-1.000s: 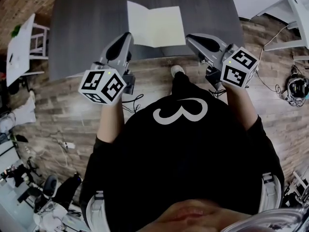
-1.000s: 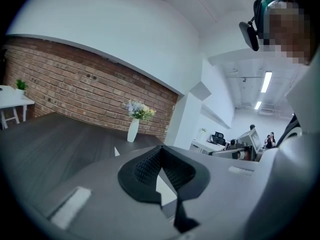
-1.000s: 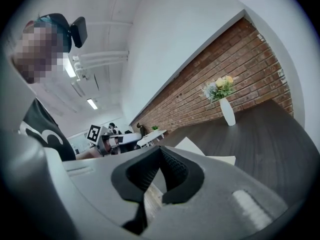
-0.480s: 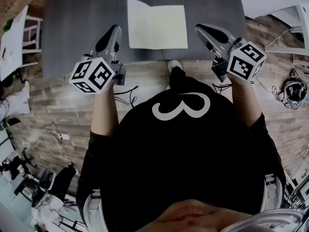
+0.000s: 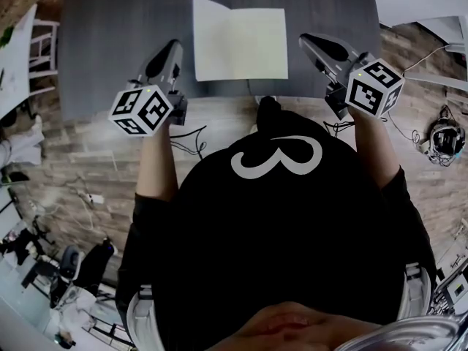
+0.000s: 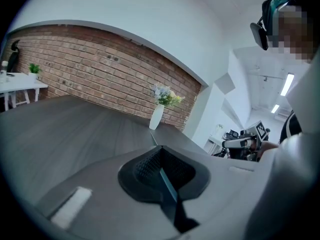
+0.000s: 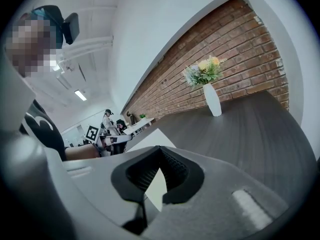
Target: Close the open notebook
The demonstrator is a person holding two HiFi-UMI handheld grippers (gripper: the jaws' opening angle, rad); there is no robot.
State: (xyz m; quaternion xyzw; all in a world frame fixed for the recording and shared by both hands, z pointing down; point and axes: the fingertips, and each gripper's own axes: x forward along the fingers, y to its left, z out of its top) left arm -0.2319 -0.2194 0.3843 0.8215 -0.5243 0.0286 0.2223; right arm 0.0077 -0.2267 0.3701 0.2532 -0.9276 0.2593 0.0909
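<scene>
Head view: the notebook (image 5: 240, 44) lay open on the desk (image 5: 110, 50), between my left gripper (image 5: 170, 50) and right gripper (image 5: 313, 41). Left gripper view: jaws together, empty. Right gripper view: the same. I should slip under one cover and fold it over slowly.

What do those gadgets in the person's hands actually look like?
Each hand holds a grey plastic tool that tapers to a point. The left tongs and right tongs are lined inside with black ribbed pads. At the back of each sits a white cube printed with black square markers. The person's sleeves are short and black.
</scene>
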